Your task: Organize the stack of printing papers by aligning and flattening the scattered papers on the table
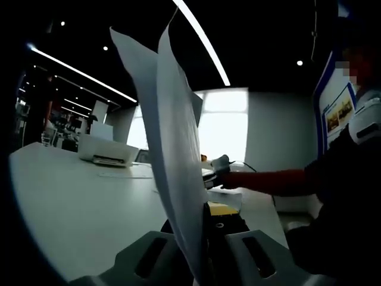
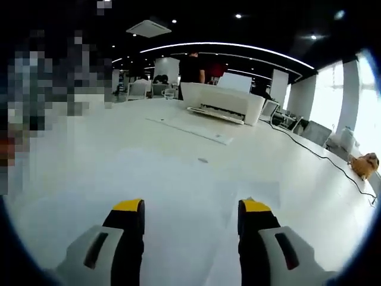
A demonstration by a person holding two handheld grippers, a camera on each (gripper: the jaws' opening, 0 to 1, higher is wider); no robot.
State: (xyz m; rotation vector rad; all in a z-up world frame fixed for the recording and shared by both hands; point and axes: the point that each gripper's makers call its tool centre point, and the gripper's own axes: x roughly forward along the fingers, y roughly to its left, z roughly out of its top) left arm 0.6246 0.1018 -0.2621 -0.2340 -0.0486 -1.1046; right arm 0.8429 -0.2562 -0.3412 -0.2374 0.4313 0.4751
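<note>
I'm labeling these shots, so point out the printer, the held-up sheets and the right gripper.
printer (image 2: pixel 223 101), right gripper view, its white front.
sheets (image 1: pixel 172 149), left gripper view, middle of the raised paper.
right gripper (image 2: pixel 190 217), right gripper view, between its yellow tips.

Open-plan office or showroom: long white table (image 2: pixel 178 179) with a white desktop printer (image 2: pixel 223 102) on it, cable (image 2: pixel 315 154) trailing across the tabletop, office chairs (image 2: pixel 138 89) behind. Dark ceiling with linear light strips (image 1: pixel 202 39) and spot lights, big bright windows (image 1: pixel 223 128), blue-framed display poster (image 1: pixel 337 113) on the wall.
</note>
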